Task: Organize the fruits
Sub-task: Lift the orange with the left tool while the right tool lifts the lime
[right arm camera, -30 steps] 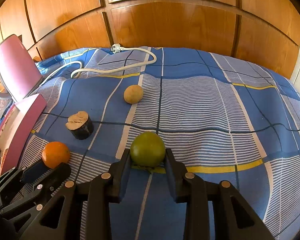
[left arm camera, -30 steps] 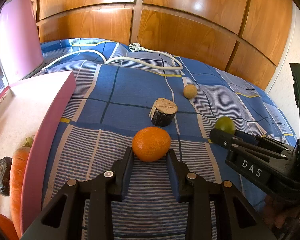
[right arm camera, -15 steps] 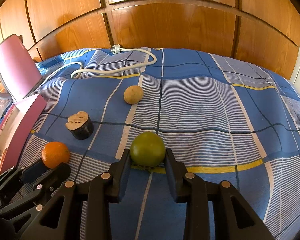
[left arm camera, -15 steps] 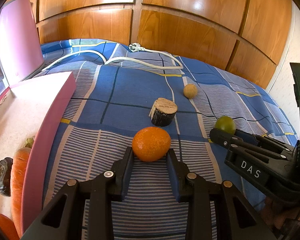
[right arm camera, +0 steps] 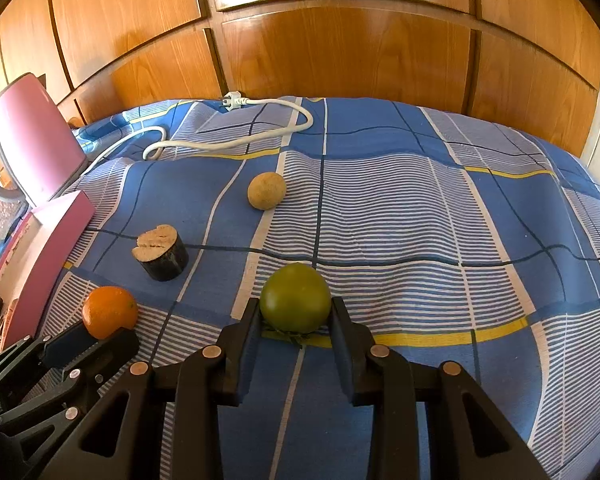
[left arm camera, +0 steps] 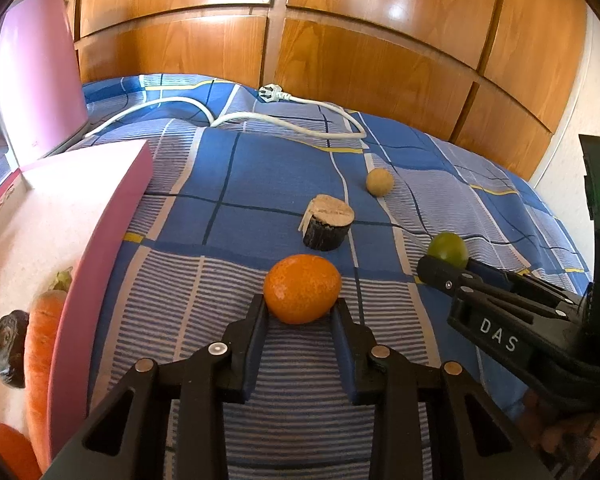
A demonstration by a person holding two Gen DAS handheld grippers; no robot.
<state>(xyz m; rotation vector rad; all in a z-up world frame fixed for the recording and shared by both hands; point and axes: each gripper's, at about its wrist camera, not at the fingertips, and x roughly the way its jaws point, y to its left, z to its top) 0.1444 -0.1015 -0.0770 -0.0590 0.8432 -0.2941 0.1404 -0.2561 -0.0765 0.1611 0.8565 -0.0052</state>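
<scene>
My left gripper [left arm camera: 300,312] is shut on an orange [left arm camera: 302,288], which rests on the blue checked bedspread [left arm camera: 260,168]. My right gripper [right arm camera: 295,316] is shut on a green round fruit [right arm camera: 295,303], also on the bedspread. From the right wrist view the orange [right arm camera: 109,311] and left gripper [right arm camera: 100,340] lie at the lower left. From the left wrist view the green fruit [left arm camera: 447,249] and right gripper [left arm camera: 440,270] lie at the right. A tan round fruit [right arm camera: 266,190] and a dark cut stump-like piece [right arm camera: 162,252] lie further back.
A pink open box [left arm camera: 100,240] stands at the left with carrots [left arm camera: 40,352] and a dark item [left arm camera: 8,348] inside. A white power cable [right arm camera: 236,142] lies near the wooden wall [right arm camera: 340,48]. A pink lid [left arm camera: 36,72] stands upright at the far left.
</scene>
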